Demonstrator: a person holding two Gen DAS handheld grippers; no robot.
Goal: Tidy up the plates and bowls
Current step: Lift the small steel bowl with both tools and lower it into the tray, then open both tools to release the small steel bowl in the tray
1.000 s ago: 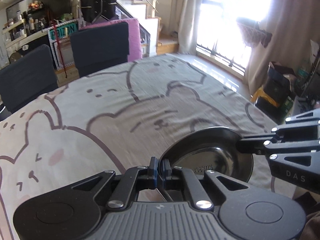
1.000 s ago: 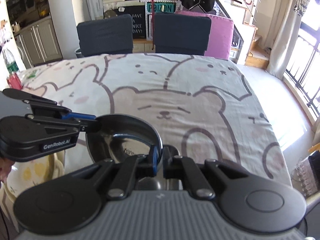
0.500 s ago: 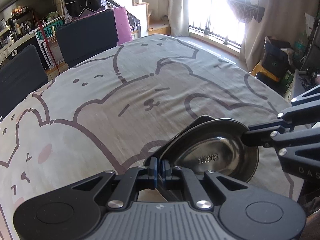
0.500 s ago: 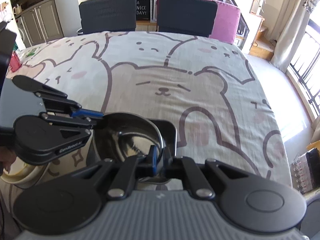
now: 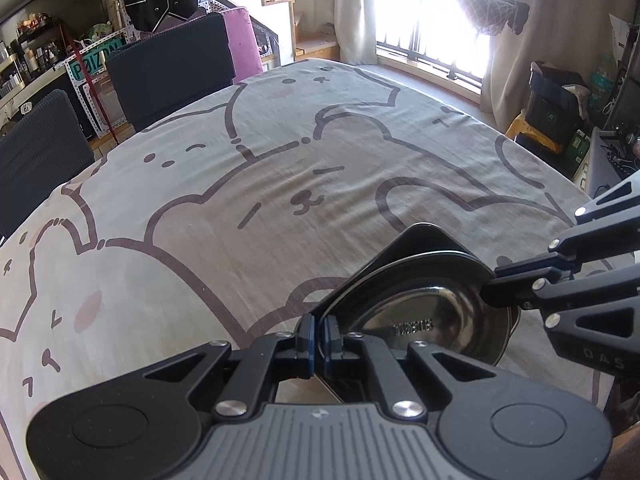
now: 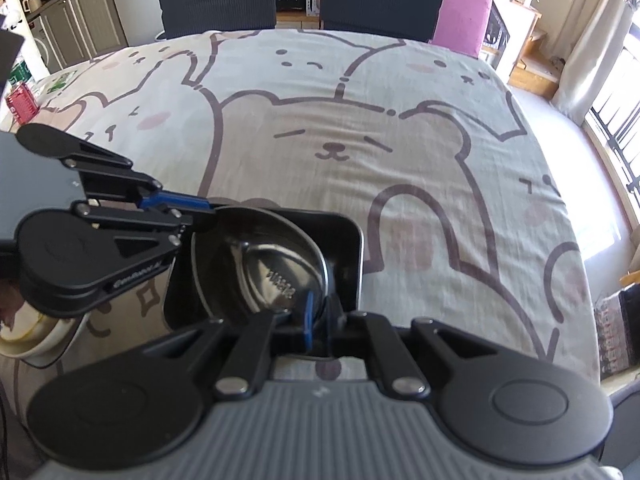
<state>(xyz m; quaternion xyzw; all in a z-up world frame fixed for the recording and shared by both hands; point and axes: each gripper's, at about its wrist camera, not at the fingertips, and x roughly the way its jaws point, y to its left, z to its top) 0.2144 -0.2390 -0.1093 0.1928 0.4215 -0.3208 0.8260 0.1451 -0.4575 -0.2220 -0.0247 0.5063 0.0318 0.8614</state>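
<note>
Both tongs, left [image 5: 318,334] and right [image 6: 320,320], are clenched on opposite rims of the steel bowl [image 6: 272,272], which sits down inside a black square tray [image 6: 352,240] on the bear-print cloth covering the surface [image 6: 360,140].

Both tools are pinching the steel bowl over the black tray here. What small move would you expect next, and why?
Probably lowering a little further, then letting go. The steel bowl sits tilted inside the black tray, with the left tool and right tool each shut on its rim at opposite sides, so it does not look settled flat yet.
</note>
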